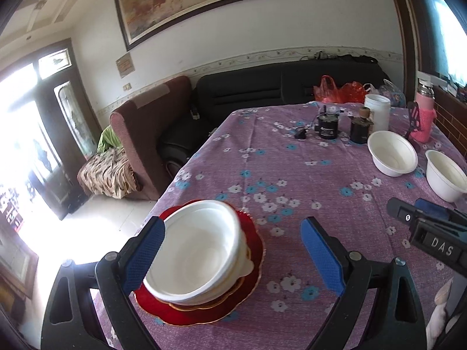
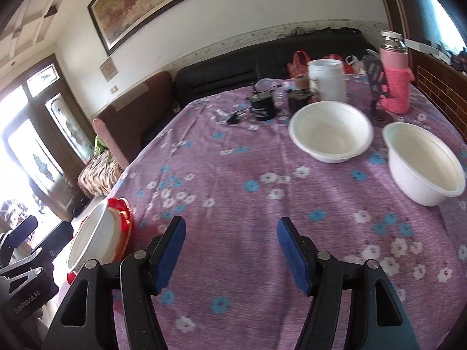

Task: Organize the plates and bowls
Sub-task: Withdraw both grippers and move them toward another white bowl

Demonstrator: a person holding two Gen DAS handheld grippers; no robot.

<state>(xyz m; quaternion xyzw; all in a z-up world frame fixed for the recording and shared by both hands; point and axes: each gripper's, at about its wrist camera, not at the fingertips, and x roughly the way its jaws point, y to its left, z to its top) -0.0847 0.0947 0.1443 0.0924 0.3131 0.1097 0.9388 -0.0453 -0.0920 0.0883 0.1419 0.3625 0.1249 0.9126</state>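
On the table [image 1: 335, 180] with the purple flowered cloth, a stack is already started at the near left corner: red plates [image 1: 201, 310] with a white bowl [image 1: 194, 250] sitting on top, a little tilted. Two more white bowls are well apart from it on the right side, the far bowl [image 2: 331, 131] and the near bowl [image 2: 423, 163], both upright and empty. The left gripper [image 1: 233, 258] is spread wide, holding nothing; its left finger is just beside the rim of the stacked bowl, and I cannot tell if it touches. The right gripper [image 2: 230, 255] is also spread and empty, above bare cloth, pointing toward the two loose bowls. The step in hand seems to be to fetch one of these bowls for the stack. To do it well, I would bring the right gripper to the near bowl, put one finger inside and one outside of the wall, and close gently, because the bowls look thin and light and could bend or slip. The jars [image 2: 264, 108] and the pink bottle [image 2: 395, 81] behind the bowls should be avoided. When nesting, lower it straight, since the stack sits near the table edge.
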